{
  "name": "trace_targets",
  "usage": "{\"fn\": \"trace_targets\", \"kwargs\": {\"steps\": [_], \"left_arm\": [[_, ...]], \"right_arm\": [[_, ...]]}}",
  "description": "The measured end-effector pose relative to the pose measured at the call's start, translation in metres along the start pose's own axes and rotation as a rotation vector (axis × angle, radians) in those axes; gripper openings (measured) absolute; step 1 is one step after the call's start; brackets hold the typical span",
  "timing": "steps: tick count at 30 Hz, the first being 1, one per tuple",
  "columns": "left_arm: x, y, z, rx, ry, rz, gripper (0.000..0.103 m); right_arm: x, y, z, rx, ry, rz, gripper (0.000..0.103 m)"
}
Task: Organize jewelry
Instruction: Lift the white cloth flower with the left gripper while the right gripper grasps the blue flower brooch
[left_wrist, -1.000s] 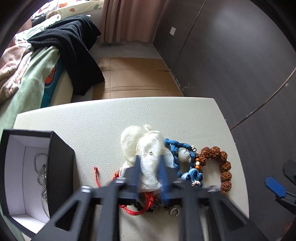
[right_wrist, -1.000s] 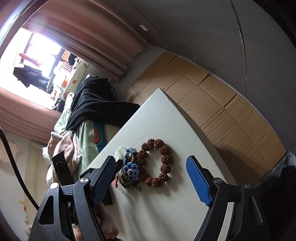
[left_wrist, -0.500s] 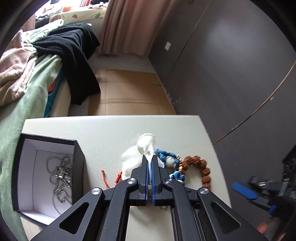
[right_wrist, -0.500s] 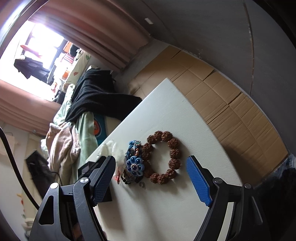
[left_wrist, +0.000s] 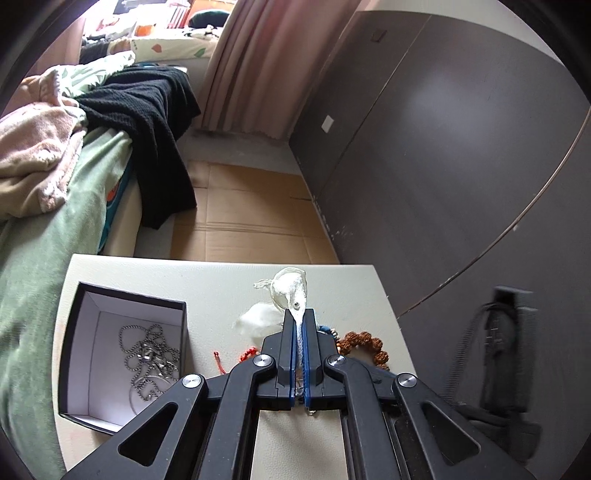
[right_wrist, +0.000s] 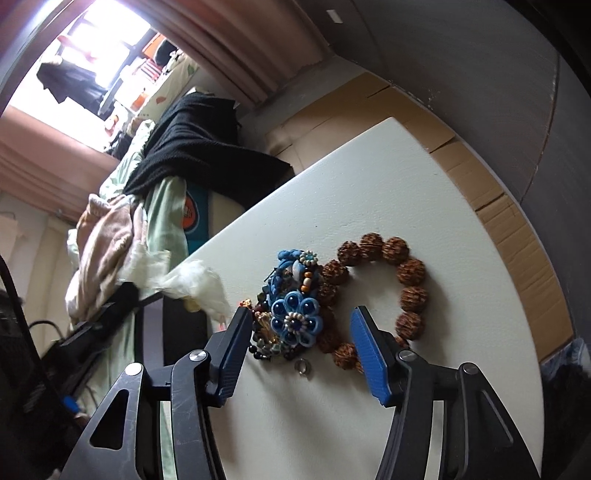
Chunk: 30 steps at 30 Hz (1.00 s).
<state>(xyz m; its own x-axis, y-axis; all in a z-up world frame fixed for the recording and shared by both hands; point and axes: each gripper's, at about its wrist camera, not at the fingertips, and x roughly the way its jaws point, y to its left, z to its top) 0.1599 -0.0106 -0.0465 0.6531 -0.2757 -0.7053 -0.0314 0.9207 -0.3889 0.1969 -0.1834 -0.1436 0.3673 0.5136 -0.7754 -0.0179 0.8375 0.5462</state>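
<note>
At centre frame the left gripper (left_wrist: 299, 328) has its jaws pinching a white gauzy piece (left_wrist: 291, 291), perhaps a pouch, above the bench (left_wrist: 221, 280). The box (left_wrist: 88, 369) with a chain (left_wrist: 149, 360) sits lower left. The right gripper (right_wrist: 301, 341) has jaws spread around the blue flower piece (right_wrist: 295, 317), beside the bead bracelet (right_wrist: 410, 273).

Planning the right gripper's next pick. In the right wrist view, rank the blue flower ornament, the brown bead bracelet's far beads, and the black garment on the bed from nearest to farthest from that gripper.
1. Blue flower ornament, just ahead of the open right gripper.
2. Brown bead bracelet, far beads ahead and right.
3. Black garment, on the bed beyond the table, upper left.
</note>
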Motion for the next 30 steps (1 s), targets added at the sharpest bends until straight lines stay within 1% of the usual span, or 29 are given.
{"fn": "trace_targets", "kwargs": {"steps": [6,14,16,18,21,26,30], "left_arm": [[-0.008,0.008,0.004,-0.017,-0.015,0.001,0.001],[-0.012,0.021,0.004,-0.044,-0.02,0.01,0.002],[-0.014,0.023,0.004,-0.048,-0.021,0.011,0.001],[-0.017,0.023,0.005,-0.05,-0.026,0.012,0.002],[-0.027,0.022,0.004,-0.05,-0.042,0.005,0.002],[-0.052,0.021,0.003,-0.057,-0.087,-0.004,0.002],[-0.069,0.024,-0.006,-0.068,-0.115,0.011,0.002]], "right_arm": [[0.021,0.011,-0.001,-0.043,0.022,-0.093,0.058],[0.04,0.037,-0.011,-0.168,0.021,-0.212,0.057],[0.041,0.039,-0.012,-0.2,0.014,-0.249,0.04],[0.04,0.039,-0.012,-0.214,0.014,-0.241,0.036],[0.027,0.032,-0.008,-0.195,0.008,-0.218,0.033],[-0.001,0.023,-0.001,-0.126,-0.029,-0.089,0.033],[-0.016,0.023,0.0,-0.106,-0.051,-0.006,0.033]]}}
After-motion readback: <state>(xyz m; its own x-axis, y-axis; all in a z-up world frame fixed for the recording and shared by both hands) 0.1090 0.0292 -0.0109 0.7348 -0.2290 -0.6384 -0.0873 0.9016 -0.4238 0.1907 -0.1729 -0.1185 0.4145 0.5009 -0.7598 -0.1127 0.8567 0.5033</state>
